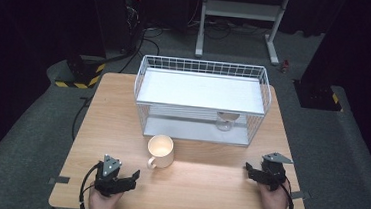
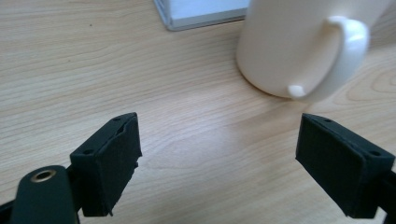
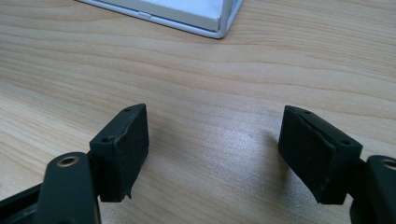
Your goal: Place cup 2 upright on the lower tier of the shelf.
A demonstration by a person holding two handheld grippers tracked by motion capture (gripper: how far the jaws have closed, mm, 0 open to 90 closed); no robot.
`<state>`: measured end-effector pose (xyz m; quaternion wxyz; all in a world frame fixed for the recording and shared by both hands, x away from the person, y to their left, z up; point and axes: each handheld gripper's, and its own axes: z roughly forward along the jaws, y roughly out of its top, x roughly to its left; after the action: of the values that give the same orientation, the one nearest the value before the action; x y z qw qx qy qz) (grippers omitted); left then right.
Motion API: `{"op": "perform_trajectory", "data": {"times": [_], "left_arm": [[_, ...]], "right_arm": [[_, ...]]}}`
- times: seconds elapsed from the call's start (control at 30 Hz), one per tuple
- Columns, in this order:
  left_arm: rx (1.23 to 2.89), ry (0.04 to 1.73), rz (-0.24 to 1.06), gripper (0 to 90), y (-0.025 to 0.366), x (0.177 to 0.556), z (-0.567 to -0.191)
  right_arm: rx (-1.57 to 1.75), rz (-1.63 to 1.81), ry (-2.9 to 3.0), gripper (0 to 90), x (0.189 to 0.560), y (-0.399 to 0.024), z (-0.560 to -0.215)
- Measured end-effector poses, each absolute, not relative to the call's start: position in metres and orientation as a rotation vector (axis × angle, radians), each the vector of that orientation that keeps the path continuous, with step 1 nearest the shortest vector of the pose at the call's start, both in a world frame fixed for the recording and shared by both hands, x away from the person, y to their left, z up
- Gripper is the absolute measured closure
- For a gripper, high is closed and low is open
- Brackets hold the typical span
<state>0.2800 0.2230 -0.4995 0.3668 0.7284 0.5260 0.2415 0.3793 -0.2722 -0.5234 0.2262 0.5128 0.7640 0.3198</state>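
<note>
A cream mug (image 1: 160, 151) stands upright on the wooden table (image 1: 202, 186), just in front of a white wire rack (image 1: 204, 66); its handle points toward the near left. In the left gripper view the mug (image 2: 285, 42) is close ahead to the upper right, handle toward the camera. My left gripper (image 1: 130, 178) (image 2: 222, 130) sits low near the front left edge, open, with bare wood between its jaws. My right gripper (image 1: 249, 172) (image 3: 215, 126) rests at the front right, also open over bare table.
The rack has a white shelf (image 1: 202, 91) on top and a clear glass (image 1: 225, 121) on its lower level at the right. Its base corner (image 3: 219, 21) lies ahead of the right gripper. Cables and a metal stand (image 1: 241, 11) are on the floor beyond the table.
</note>
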Motion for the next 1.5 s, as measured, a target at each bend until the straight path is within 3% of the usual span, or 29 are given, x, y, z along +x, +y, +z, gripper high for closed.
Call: {"op": "perform_trajectory", "data": {"times": [0.67, 1.5], "left_arm": [[1.969, 1.216, 0.593, 13.8, 0.18, 0.287, -0.498], [1.947, 1.236, 0.575, 7.5, 0.162, 0.326, -0.499]], "right_arm": [[1.404, 0.882, 2.111, 24.6, 0.379, -0.272, -0.523], [1.404, 0.883, 2.112, 24.5, 0.379, -0.272, -0.523]]}}
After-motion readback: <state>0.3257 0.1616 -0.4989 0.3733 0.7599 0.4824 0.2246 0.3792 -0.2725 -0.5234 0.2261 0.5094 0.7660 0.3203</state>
